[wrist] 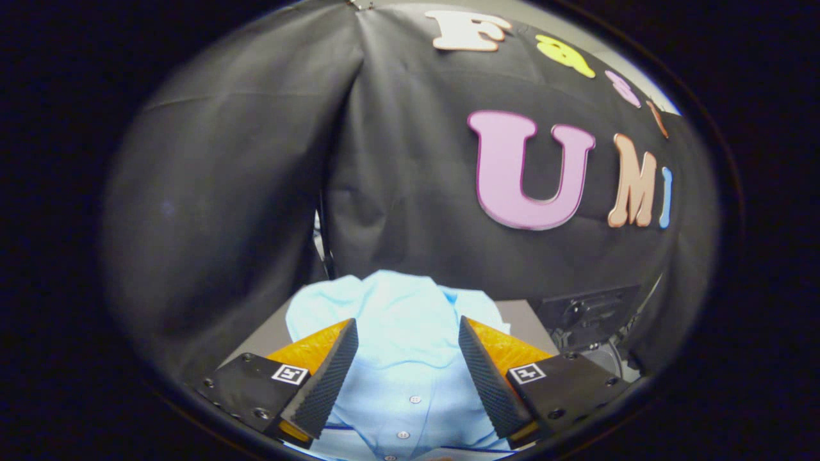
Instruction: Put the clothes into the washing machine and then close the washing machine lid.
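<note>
Gripper: I've got the gripper point(407, 371) hanging over the garment with its fingers spread wide apart, clamped on nothing, no cloth pinched that I can see.

Shirt: the light blue shirt point(400, 333) lies in a heap between and just beyond the fingers, its buttoned front facing up toward me, a row of small buttons running down the gap between the fingers.

Why it sits so: I read that wide gap as deliberate, room to take in a thick fold of fabric; centring on the button strip gives me doubled cloth to bite, which should hold better than a single layer.

Support: the shirt rests on a grey table point(522, 323), bare surface showing either side of the heap.

Edges: the far hem of the shirt humps up against the black booth wall point(256, 192), so there's little room to push forward.

Right side: a dark piece of hardware point(586, 314) with cables stands near the right finger; I'd keep clear of it when swinging away.

Washing machine: I can't place it or its lid from here, so the carry direction is unknown to me.

Stage: my judgement is early, the grasp not yet made.

Risk: loose sleeves may trail and snag on lifting.
</note>
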Available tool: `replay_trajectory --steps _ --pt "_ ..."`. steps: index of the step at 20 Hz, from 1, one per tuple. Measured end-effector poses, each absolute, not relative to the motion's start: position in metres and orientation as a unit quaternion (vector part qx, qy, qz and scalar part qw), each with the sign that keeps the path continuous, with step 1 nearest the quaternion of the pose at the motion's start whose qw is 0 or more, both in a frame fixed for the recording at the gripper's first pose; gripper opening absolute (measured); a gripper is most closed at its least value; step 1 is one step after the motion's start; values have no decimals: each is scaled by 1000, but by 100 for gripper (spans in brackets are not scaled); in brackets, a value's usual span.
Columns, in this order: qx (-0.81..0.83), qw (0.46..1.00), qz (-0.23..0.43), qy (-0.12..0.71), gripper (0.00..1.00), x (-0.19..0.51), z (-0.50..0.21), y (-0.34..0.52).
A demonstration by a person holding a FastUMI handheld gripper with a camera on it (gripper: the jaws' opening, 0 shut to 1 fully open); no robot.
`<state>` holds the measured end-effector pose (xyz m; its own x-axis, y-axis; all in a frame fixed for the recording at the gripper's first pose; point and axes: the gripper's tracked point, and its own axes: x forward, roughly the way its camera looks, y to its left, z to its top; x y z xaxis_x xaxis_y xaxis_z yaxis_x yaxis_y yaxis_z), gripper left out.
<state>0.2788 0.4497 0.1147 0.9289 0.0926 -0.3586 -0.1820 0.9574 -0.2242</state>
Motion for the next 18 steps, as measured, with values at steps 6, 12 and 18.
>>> replay_trajectory --steps 6,12,18 --pt "-75 949 72 298 99 279 68 440" --pt "-107 942 122 292 50 285 64 454" --pt "-136 938 166 273 1 249 82 437"
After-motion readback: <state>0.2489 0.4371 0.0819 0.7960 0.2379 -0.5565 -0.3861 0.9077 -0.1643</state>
